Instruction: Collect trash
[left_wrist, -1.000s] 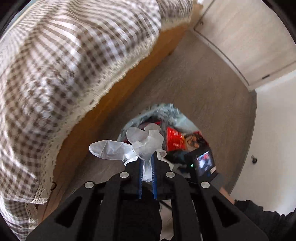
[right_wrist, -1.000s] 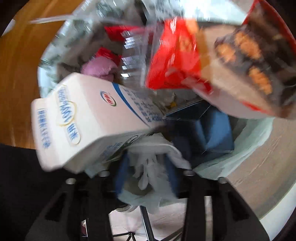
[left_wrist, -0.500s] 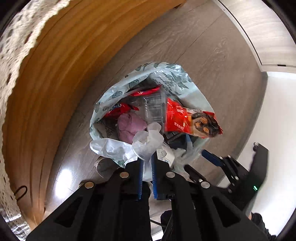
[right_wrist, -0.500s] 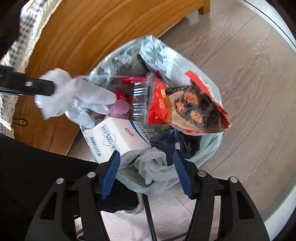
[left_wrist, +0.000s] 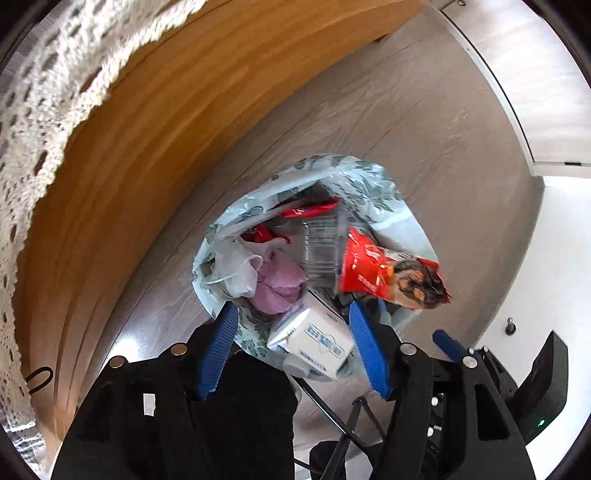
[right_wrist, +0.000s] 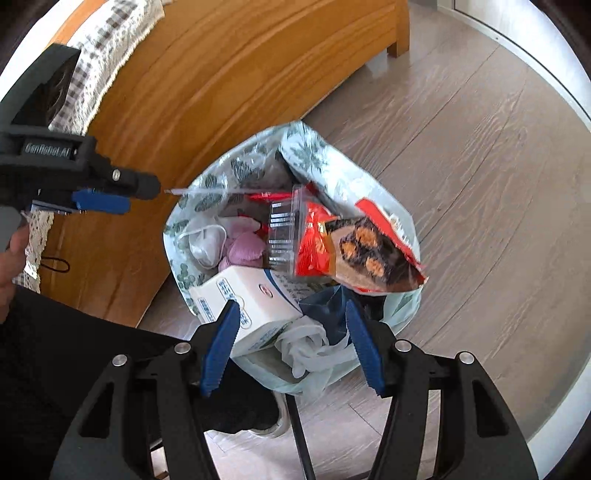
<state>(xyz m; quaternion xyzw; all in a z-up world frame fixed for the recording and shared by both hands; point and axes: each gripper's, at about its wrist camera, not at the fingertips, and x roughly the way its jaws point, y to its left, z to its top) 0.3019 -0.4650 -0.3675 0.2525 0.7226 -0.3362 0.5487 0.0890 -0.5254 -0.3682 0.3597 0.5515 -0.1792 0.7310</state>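
Note:
A pale green leaf-print trash bag (left_wrist: 369, 184) (right_wrist: 314, 155) stands open on the floor, full of rubbish. Inside are a white milk carton (left_wrist: 317, 339) (right_wrist: 251, 291), a red snack wrapper (left_wrist: 369, 266) (right_wrist: 354, 243), a clear plastic tray (left_wrist: 321, 251) and a pink wad (left_wrist: 277, 284). A crumpled white glove (left_wrist: 236, 269) (right_wrist: 203, 240) lies at the bag's left side. My left gripper (left_wrist: 291, 314) hangs above the bag, its jaws opening with nothing gripped between them. My right gripper (right_wrist: 290, 308) is open over the bag's near edge, above another white glove (right_wrist: 303, 343).
A wooden bed frame (left_wrist: 147, 147) (right_wrist: 221, 92) stands close on the left of the bag, with a checked, lace-edged cloth (left_wrist: 37, 110) hanging over it. Grey wood floor (right_wrist: 480, 184) spreads to the right. A person's shoe (right_wrist: 273, 424) and black stand legs (left_wrist: 343, 435) are near the bag.
The left gripper's jaws went from shut on the white glove to open, and the glove now lies in the bag. The right gripper has risen away from the bag.

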